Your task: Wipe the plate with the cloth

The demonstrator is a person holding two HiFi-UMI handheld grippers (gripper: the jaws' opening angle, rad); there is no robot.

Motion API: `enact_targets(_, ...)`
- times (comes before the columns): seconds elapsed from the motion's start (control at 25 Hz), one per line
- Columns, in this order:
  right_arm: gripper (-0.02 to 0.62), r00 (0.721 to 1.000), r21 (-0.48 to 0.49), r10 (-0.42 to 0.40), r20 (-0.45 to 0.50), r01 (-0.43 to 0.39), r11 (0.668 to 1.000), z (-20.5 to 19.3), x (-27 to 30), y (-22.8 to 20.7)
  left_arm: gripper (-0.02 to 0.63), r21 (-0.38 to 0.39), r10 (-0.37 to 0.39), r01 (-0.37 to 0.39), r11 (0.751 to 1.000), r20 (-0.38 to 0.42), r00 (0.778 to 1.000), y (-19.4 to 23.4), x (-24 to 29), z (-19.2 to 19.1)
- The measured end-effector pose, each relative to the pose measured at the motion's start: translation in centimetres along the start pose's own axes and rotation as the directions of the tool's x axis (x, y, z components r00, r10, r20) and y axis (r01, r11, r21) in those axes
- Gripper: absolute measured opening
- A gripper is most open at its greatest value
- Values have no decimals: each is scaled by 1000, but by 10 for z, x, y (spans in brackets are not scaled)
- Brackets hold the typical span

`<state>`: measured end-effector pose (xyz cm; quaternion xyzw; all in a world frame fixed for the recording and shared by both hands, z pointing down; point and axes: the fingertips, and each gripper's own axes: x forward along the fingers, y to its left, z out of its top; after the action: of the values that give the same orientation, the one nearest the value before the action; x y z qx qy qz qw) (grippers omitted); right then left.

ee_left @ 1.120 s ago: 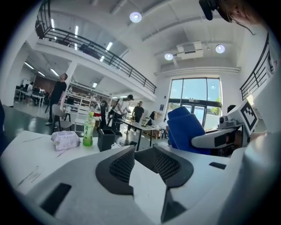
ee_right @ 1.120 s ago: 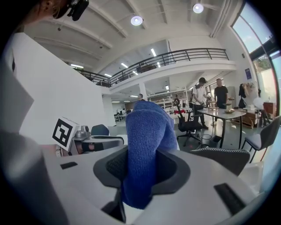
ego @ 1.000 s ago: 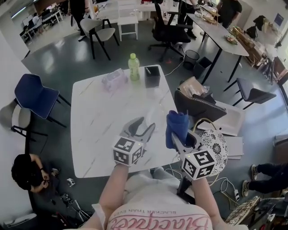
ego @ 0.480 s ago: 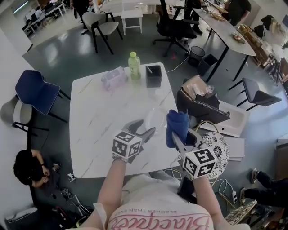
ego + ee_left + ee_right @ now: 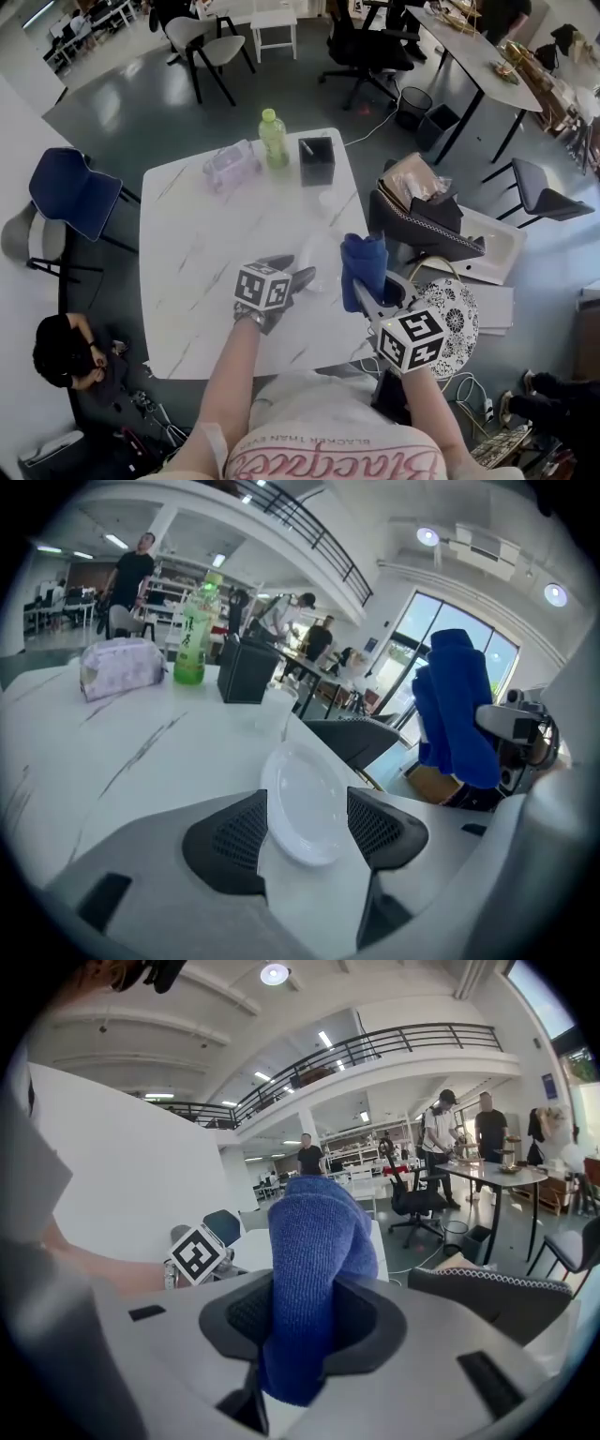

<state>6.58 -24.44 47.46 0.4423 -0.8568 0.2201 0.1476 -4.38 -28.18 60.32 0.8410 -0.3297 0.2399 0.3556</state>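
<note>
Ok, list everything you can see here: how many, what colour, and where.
table: 1, white marbled, centre
plate: 1, white, on the table in front of the left gripper
cloth: 1, blue, in the right gripper
bottle: 1, green, table's far edge
box: 1, black, right of the bottle
pouch: 1, pale lilac, left of the bottle
blue chair: 1, left of the table
dark chair: 1, right of the table
bag: 1, black-and-white patterned, floor, right
left gripper: 1, grey, jaws just opened, plate's near edge in the gap, not gripped
right gripper: 1, grey, jaws shut on the cloth
</note>
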Motion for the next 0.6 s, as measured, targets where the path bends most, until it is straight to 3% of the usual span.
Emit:
enact_targets(0.2, 120, 999, 8, 27, -31, -27, 1000, -6, 14, -4, 256, -59, 18, -22, 998, -63, 998, 20, 28, -6)
enact_targets(0.36, 120, 998, 26, 24, -52, -23, 999, -12, 20, -11, 244, -142, -32, 22, 990, -65, 997, 24, 44, -4)
enact_targets(0.48, 120, 998, 38, 17, -60, -14, 999, -16, 23, -18, 201, -198, -57, 41, 979, -76, 995, 28, 52, -4)
enact_targets(0.6, 120, 998, 52, 2, -69, 1, 999, -20, 24, -25, 108, -235, -53, 27, 972, -104, 993, 35, 56, -8)
